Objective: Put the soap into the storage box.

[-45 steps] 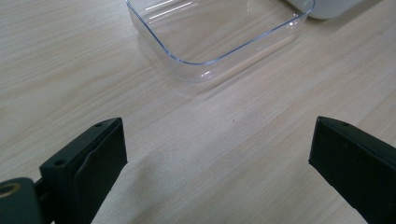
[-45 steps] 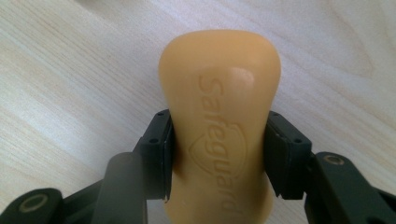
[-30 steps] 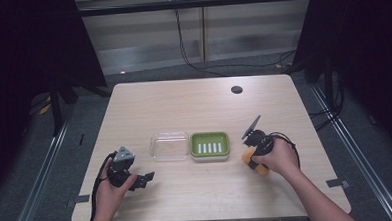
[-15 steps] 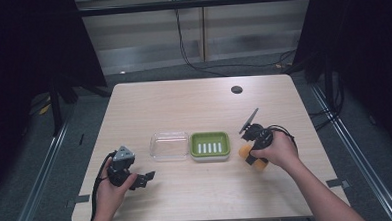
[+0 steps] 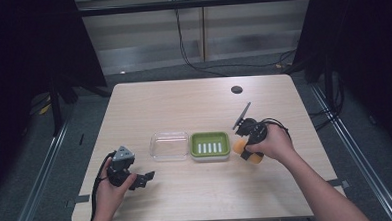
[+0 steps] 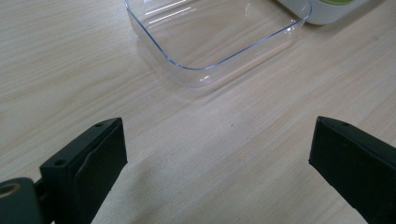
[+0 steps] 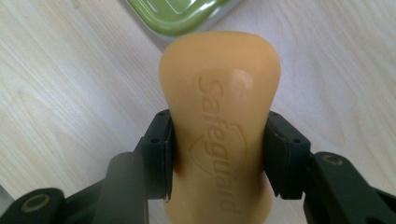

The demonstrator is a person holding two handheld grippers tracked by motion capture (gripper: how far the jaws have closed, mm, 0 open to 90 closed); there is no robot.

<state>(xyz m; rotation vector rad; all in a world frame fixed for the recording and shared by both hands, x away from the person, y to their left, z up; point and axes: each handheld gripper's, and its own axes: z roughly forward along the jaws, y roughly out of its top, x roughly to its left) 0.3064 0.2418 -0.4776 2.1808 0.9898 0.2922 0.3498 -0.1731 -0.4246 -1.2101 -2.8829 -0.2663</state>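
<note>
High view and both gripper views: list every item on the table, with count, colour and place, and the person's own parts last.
soap bar: one, orange, clamped in the right tongs just right of the dish
soap dish: one, green, table centre
clear lid: one, transparent, touching the dish's left side
table: one, light wood
left tongs: black, open, resting near the front left
right tongs: black, shut on the soap
hands: two, at the front edge

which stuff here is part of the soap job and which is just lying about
In the job:
- bar of soap, clamped in the right gripper
- green soap dish, right beside it

Just lying about:
- clear lid, left of the dish
- left gripper, open over bare table
</note>
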